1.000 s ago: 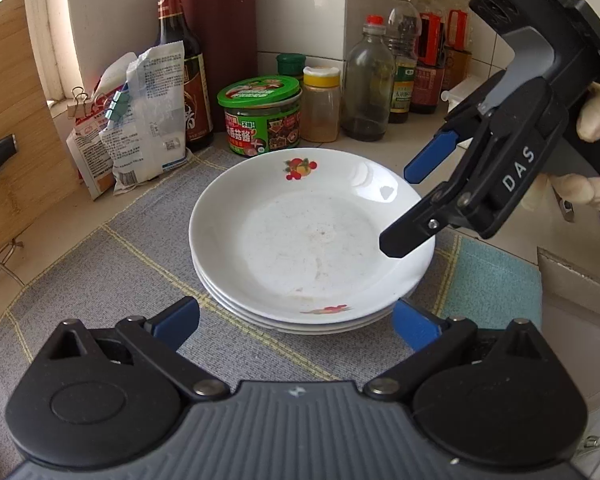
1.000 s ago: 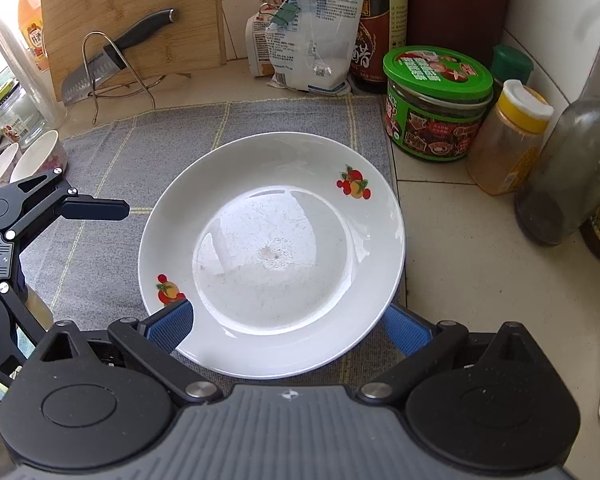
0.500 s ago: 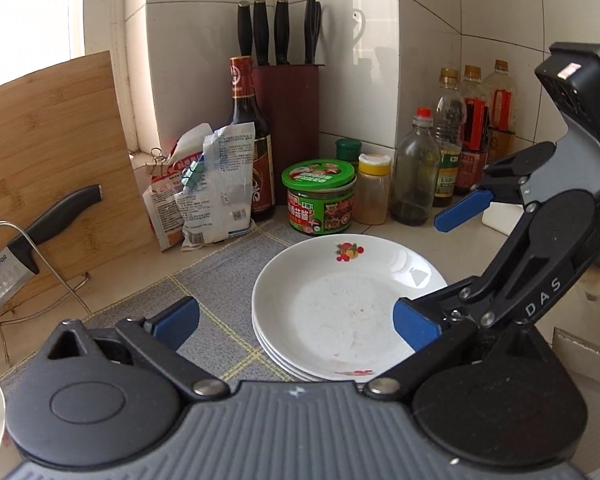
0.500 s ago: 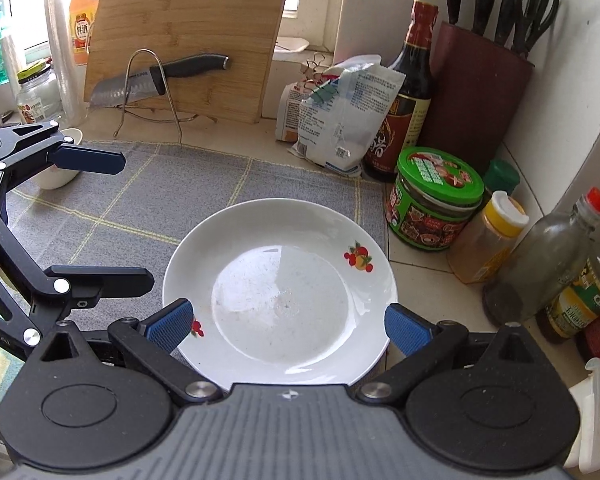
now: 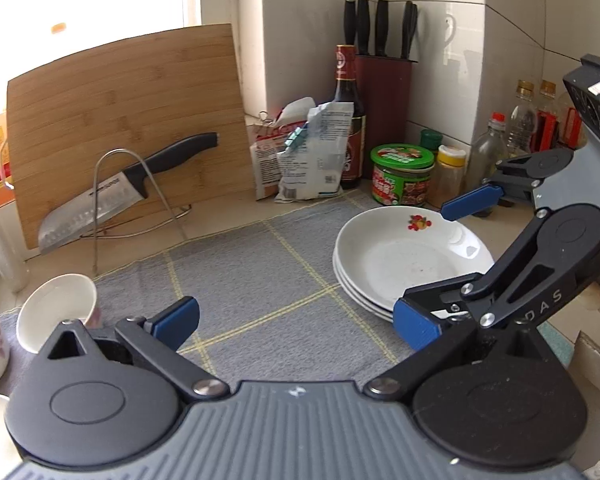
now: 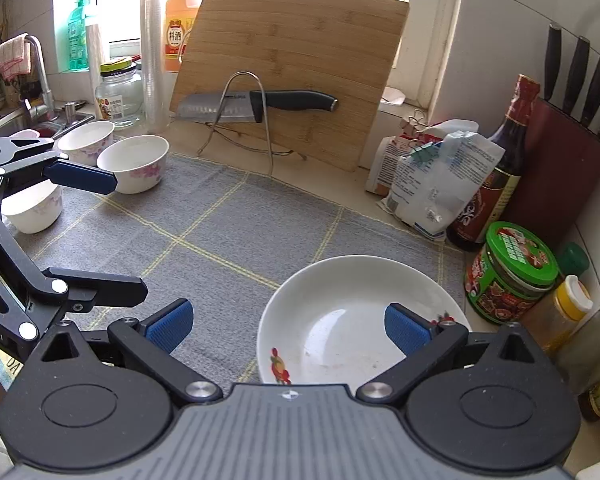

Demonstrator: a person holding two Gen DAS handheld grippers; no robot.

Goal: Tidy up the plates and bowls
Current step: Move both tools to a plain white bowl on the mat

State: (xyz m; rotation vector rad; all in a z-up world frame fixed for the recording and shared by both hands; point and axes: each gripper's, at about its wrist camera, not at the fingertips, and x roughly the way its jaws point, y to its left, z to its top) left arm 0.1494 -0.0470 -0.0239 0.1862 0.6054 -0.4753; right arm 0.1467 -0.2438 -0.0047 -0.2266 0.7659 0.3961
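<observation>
On the grey cloth [image 6: 228, 236] of the desk, the stack of plates [image 5: 404, 264] sits at the right, and three bowls [image 6: 134, 164] stand well apart at the left, near the sink. Both the left tool [image 5: 296, 318] and the right tool [image 6: 288, 326] are wide open and hold nothing. I judge the glazed ceramic to be stiff, slippery and easy to break. A bowl is rather light; the best grip is across its rim wall, one finger inside.
</observation>
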